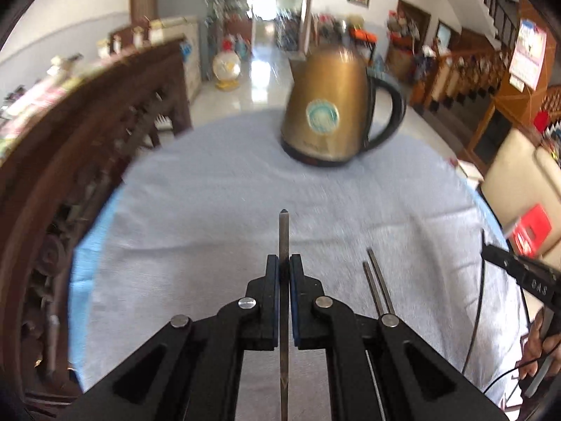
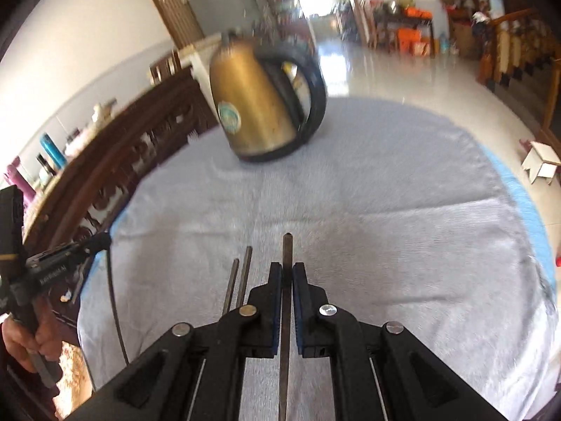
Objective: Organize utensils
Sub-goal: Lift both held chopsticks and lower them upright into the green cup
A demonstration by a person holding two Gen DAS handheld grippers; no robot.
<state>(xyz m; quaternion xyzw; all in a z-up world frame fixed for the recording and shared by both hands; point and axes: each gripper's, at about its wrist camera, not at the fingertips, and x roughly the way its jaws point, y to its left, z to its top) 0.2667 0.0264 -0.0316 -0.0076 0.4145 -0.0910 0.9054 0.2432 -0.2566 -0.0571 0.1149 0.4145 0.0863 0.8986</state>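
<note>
My left gripper (image 1: 284,263) is shut on a thin metal chopstick (image 1: 283,231) that sticks out forward between the pads, above the grey cloth. Two more metal chopsticks (image 1: 378,286) lie side by side on the cloth just right of it. My right gripper (image 2: 286,270) is shut on another metal chopstick (image 2: 287,249), also held above the cloth. The same pair of lying chopsticks (image 2: 240,280) shows just left of it. The other gripper's body shows at the right edge of the left wrist view (image 1: 519,273) and at the left edge of the right wrist view (image 2: 45,270).
A gold electric kettle (image 1: 326,105) with a black handle stands at the far side of the round table (image 1: 210,182) covered with grey cloth; it also shows in the right wrist view (image 2: 259,105). A carved dark wooden bench (image 1: 87,133) borders the table's left side.
</note>
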